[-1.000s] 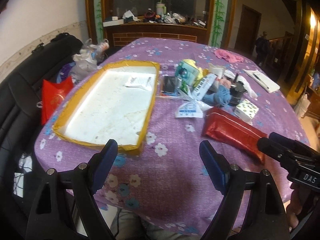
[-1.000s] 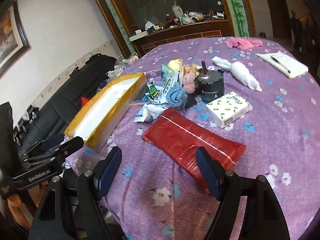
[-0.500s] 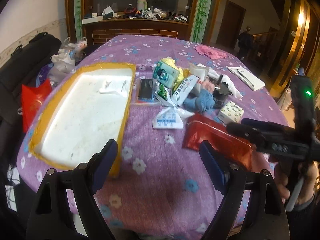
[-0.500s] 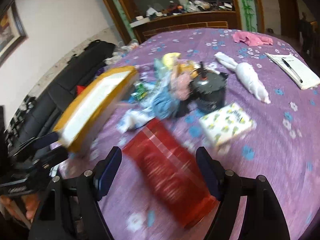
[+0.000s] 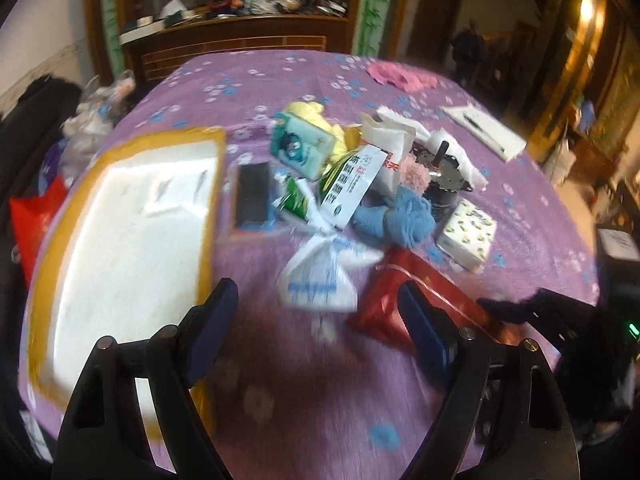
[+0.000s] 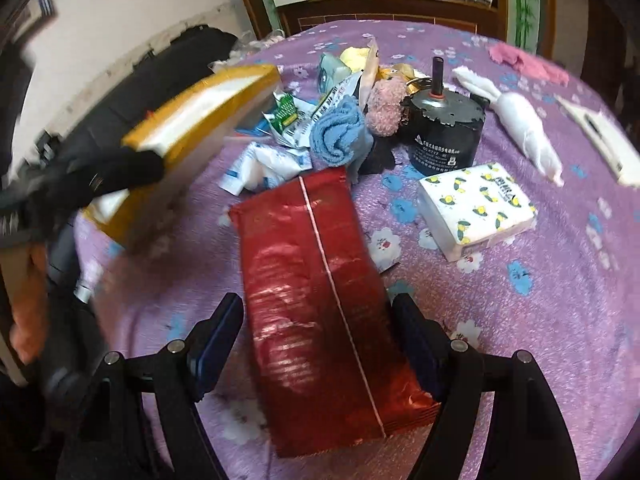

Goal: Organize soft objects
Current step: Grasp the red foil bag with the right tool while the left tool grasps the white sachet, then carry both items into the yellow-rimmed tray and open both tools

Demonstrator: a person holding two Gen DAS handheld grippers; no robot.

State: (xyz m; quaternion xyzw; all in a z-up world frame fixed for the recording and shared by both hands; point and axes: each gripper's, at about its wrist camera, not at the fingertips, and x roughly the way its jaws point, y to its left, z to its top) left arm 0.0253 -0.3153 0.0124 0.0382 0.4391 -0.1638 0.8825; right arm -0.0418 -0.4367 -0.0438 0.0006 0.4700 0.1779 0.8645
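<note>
A red foil pouch (image 6: 316,280) lies on the purple flowered tablecloth; my right gripper (image 6: 320,340) is open with its fingers on either side of the pouch's near part. The pouch also shows in the left wrist view (image 5: 404,300). My left gripper (image 5: 320,328) is open and empty above the cloth, beside the yellow-rimmed white tray (image 5: 120,240). A blue towel (image 6: 340,132), a pink fluffy ball (image 6: 386,110), a white soft toy (image 6: 524,128) and a pink cloth (image 6: 528,64) lie further back.
A black motor (image 6: 444,128), a tissue pack (image 6: 476,208), paper packets (image 5: 320,276), a phone (image 5: 252,196) and a notepad (image 5: 484,128) clutter the table middle and right. A black sofa stands at the left. A wooden cabinet stands behind the table.
My right gripper has moved forward and turned, so the red pouch now lies between its open fingers. My left gripper has moved forward towards the pile.
</note>
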